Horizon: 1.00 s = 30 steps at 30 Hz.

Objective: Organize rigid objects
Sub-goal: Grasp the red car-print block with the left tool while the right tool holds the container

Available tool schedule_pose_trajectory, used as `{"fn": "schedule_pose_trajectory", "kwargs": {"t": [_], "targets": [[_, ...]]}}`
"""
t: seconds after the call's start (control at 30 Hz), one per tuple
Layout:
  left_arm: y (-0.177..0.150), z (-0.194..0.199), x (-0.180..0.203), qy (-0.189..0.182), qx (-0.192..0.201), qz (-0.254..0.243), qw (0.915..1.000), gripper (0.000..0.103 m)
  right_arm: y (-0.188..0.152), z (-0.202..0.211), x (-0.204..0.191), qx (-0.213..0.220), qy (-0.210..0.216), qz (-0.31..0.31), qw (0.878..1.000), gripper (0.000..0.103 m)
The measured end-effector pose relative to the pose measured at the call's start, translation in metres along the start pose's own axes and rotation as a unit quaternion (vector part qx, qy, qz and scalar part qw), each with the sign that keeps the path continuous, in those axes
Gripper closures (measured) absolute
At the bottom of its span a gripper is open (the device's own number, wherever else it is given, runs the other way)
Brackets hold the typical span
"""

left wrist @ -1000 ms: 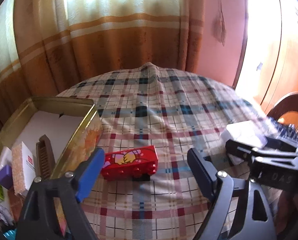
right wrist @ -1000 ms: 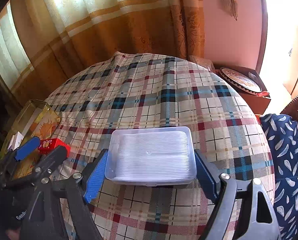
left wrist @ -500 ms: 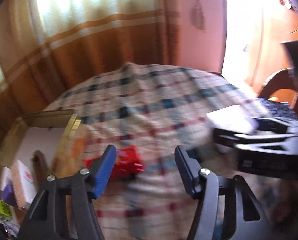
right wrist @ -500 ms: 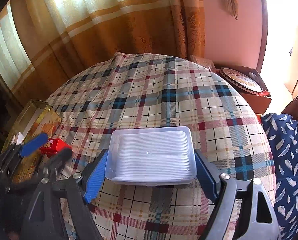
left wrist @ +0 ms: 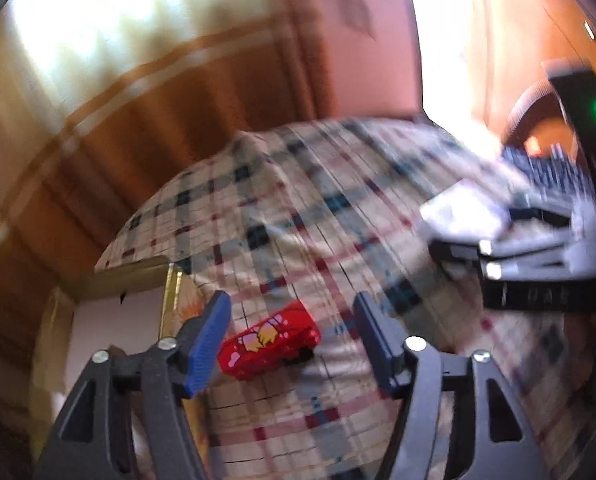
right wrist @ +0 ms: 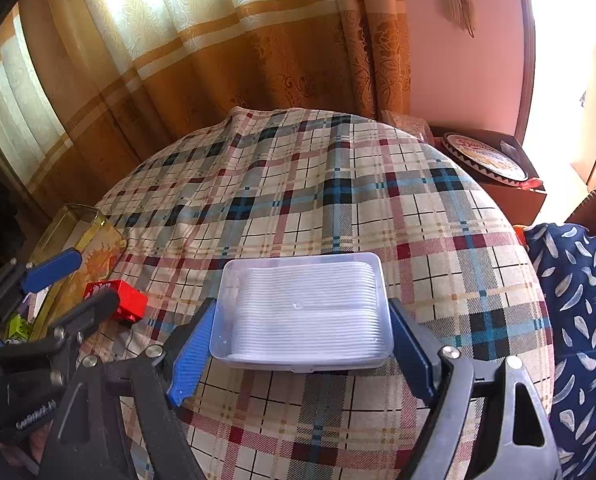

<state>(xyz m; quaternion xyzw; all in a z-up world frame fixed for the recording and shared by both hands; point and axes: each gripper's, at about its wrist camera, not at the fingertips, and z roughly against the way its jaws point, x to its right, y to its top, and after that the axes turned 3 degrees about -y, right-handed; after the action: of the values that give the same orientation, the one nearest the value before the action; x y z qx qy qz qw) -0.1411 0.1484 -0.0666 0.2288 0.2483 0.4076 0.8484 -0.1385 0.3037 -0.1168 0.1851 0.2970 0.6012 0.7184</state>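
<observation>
My left gripper (left wrist: 291, 334) is opening around the red toy block (left wrist: 269, 340) beside the gold tin (left wrist: 169, 280), gripping nothing; skewed, it could nudge the block away. My right gripper (right wrist: 298, 350) clamps the clear box (right wrist: 302, 312).

Tablecloth (right wrist: 338, 184): woven plaid cloth, matt, slightly wrinkled. Clear box (right wrist: 304, 312), centre of right wrist view: translucent plastic, smooth, mildly glossy, ribbed white contents. Red toy block (left wrist: 269, 338), lower centre of left wrist view: glossy plastic with printed sticker. Tin (right wrist: 79, 220) at left edge: gold metal, shiny rim, printed side. Curtain (right wrist: 201, 48), upper frame: patterned fabric, slight sheen. Gripper pads (right wrist: 187, 354): blue ribbed rubbery plastic; frames matt black plastic with bright metal screws.
</observation>
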Motion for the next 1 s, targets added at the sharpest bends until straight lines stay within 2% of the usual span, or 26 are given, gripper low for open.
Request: {"fn": "schedule_pose_trajectory", "kwargs": {"t": [0.1,0.23,0.3,0.4,0.47,0.53,0.63,0.8,0.9,1.0], "targets": [[0.002,-0.006,-0.003,0.009,-0.024,-0.036,0.9990,0.037,0.000,0.000,0.000,0.000,0.001,-0.001,1.000,0.020],[-0.003,-0.025,-0.014,-0.018,-0.074,-0.059,0.9953,0.038,0.000,0.000,0.000,0.000,0.001,0.000,1.000,0.020],[-0.003,-0.031,-0.020,-0.038,-0.089,-0.053,0.9939,0.046,0.000,0.000,0.000,0.000,0.000,0.000,1.000,0.020],[-0.002,-0.035,-0.018,-0.041,-0.089,-0.053,0.9938,0.052,0.000,0.000,0.000,0.000,0.000,0.000,1.000,0.020],[-0.002,-0.037,-0.013,-0.044,-0.092,-0.050,0.9935,0.068,0.000,0.000,0.000,0.000,0.000,0.000,1.000,0.020],[-0.002,-0.037,-0.007,-0.059,-0.096,-0.050,0.9924,0.080,0.000,0.000,0.000,0.000,0.000,0.000,1.000,0.020],[-0.003,-0.030,0.006,-0.061,-0.088,-0.062,0.9923,0.080,0.000,0.000,0.000,0.000,-0.001,0.000,1.000,0.020],[-0.001,-0.026,0.000,-0.048,-0.085,-0.010,0.9951,0.080,0.000,0.000,0.001,0.001,0.002,-0.002,1.000,0.020],[0.000,-0.015,-0.006,-0.053,-0.070,0.041,0.9953,0.080,-0.001,0.001,0.002,0.003,0.008,-0.003,1.000,0.020],[-0.004,-0.003,-0.001,-0.048,-0.048,0.069,0.9953,0.080,-0.001,0.002,0.001,0.006,0.012,-0.001,1.000,0.020]]}}
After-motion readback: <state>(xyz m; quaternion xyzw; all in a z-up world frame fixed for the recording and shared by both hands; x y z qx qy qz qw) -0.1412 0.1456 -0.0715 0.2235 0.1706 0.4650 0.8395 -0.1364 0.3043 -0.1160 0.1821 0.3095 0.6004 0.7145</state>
